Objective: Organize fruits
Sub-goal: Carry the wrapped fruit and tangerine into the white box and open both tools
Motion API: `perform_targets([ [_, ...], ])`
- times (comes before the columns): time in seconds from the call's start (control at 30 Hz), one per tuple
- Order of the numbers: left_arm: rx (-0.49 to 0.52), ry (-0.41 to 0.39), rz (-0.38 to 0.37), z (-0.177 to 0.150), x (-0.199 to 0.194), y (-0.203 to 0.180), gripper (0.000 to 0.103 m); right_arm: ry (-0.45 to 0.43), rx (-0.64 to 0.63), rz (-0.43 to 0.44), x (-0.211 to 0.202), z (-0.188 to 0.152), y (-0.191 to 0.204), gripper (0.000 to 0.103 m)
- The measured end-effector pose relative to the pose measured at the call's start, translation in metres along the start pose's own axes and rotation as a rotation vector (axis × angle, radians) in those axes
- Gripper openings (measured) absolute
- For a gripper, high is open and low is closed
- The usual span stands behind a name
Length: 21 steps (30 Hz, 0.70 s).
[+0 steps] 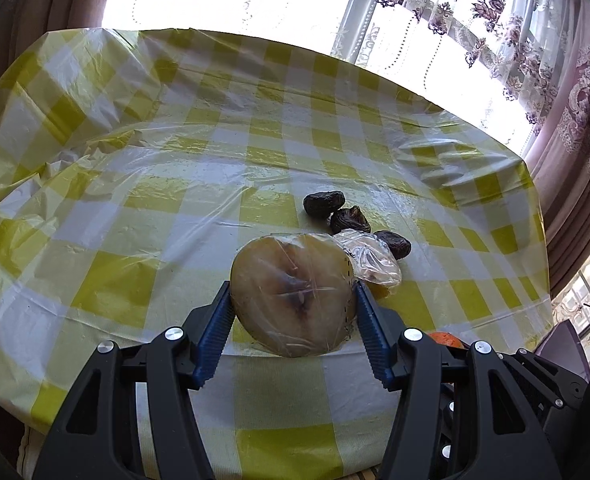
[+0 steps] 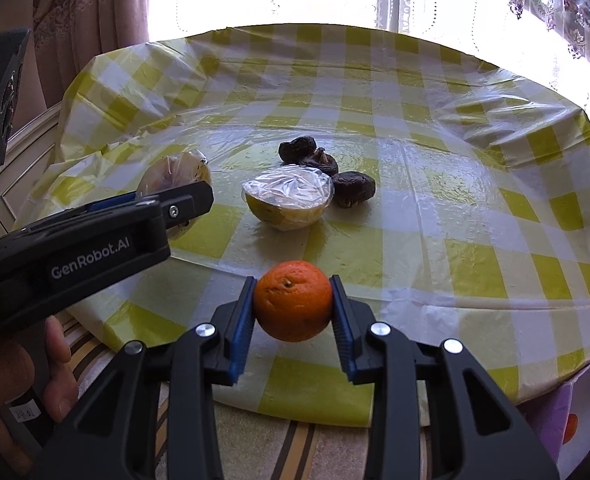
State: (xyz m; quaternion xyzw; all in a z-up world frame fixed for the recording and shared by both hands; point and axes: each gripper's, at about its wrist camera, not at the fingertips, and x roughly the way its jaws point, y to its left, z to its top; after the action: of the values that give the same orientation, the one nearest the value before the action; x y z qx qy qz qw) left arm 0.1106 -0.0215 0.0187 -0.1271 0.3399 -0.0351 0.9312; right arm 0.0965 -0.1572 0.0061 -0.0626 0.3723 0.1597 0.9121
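Observation:
My left gripper is shut on a plastic-wrapped halved fruit, cut face toward the camera, held just above the table; it also shows in the right wrist view. My right gripper is shut on an orange near the table's front edge. A second wrapped fruit half lies on the table, partly seen behind the held half. Three dark dried fruits lie behind it, also in the left wrist view.
The round table has a yellow-and-white checked plastic cover, wrinkled at the left and right. A window with floral curtains is behind. A striped rug lies below the front edge. The orange's top peeks in the left wrist view.

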Motion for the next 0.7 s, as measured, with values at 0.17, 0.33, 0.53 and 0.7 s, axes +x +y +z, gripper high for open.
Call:
perform_targets([
  [0.17, 0.02, -0.006, -0.003, -0.003, -0.01, -0.01, 0.056, 0.006, 0.028, -0.01, -0.008, -0.003, -0.008, 0.036],
  [0.33, 0.046, -0.005, -0.008, -0.007, -0.017, -0.021, 0.056, 0.014, 0.05, -0.03, -0.015, -0.007, -0.017, 0.036],
  [0.53, 0.081, 0.007, -0.025, -0.012, -0.022, -0.038, 0.056, 0.016, 0.082, -0.06, -0.028, -0.011, -0.035, 0.036],
  [0.7, 0.124, 0.022, -0.056, -0.018, -0.025, -0.062, 0.056, 0.014, 0.111, -0.097, -0.042, -0.017, -0.056, 0.036],
])
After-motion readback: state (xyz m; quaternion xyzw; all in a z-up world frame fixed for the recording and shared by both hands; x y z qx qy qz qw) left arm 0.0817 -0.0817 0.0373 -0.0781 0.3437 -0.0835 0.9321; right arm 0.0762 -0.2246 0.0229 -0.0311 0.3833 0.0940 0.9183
